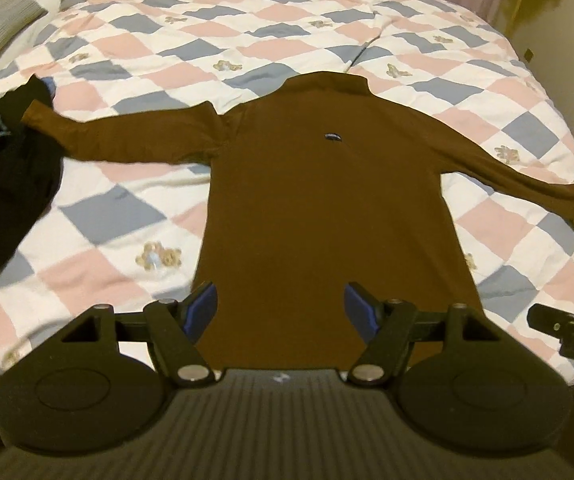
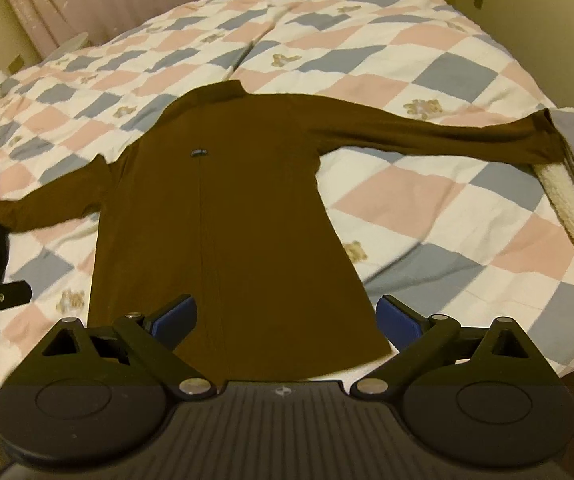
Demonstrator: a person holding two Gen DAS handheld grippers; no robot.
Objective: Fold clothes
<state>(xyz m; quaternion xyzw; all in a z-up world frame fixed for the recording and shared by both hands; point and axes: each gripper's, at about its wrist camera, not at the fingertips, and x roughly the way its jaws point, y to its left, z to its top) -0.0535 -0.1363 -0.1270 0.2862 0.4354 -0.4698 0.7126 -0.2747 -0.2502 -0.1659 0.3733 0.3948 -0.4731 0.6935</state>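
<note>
While shirt (image 1: 327,200) lies flat mid-frame, unfolded, sleeves out, both folds remain; left gripper (image 1: 281,306) and right gripper (image 2: 287,316) agape, empty.

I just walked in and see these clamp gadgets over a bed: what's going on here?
A person holds two handheld grippers above a brown long-sleeved top spread flat on a checked quilt, sleeves out to both sides. The left gripper and right gripper both hover near the hem, jaws open, gripping nothing. No fold shows yet.
</note>
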